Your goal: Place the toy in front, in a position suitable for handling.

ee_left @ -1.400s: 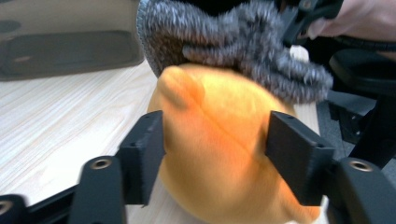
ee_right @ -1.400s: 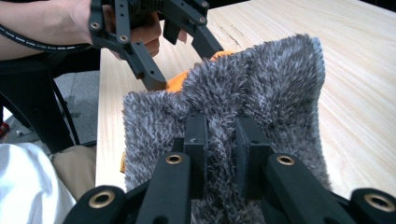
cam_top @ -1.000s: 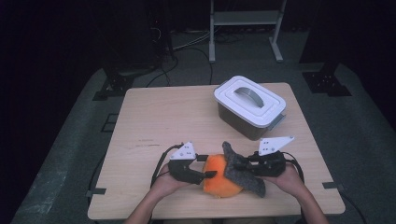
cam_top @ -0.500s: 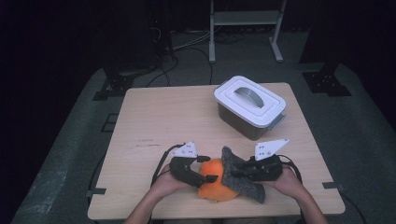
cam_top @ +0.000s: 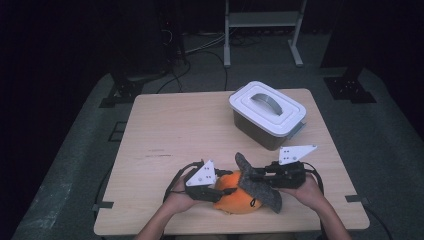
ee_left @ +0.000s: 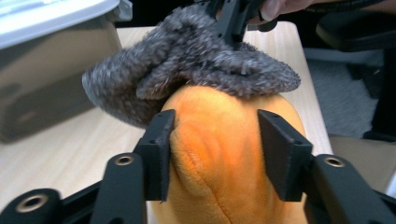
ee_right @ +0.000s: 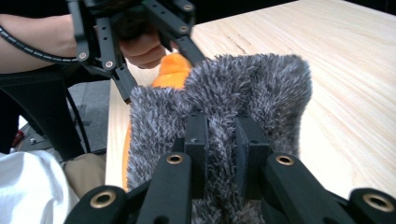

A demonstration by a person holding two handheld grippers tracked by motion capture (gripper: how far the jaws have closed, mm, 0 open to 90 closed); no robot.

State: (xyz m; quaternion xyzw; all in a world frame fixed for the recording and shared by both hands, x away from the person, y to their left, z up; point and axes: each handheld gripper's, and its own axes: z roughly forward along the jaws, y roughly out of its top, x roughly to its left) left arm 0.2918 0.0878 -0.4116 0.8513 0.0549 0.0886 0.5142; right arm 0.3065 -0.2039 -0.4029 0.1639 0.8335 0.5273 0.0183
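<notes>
Plush fills most of what the grippers work on: an orange soft toy [cam_top: 235, 200], rounded and smooth-napped with a stitched seam running down it in the left gripper view, lies near the front edge of the pale wooden table [cam_top: 170, 130], and a shaggy grey fleece piece [cam_top: 257, 185], mottled dark and light with long fuzzy pile, drapes over its top and right side. In the left gripper view the left gripper [ee_left: 215, 144] has its two black matte jaws set apart on either side of the orange body, the left jaw pressing into the fabric so it puckers into soft folds, the right jaw just beside or touching the bulge; whether it grips firmly cannot be told. The right gripper [ee_right: 219, 140] has its jaws drawn close together, clamped on a ridge of the grey fleece that bunches up between them. Both tools are angular black frames with brass-coloured rivets, and each carries a pale three-cornered plate dotted with small marks in the high view. Farther back and to the right on the table stands a rectangular storage box [cam_top: 267, 117] with a dark translucent body, a white snap-on lid with rounded corners and a grey arched handle lying flat in its recess. No brand, label or lettering can be read on any of these.
</notes>
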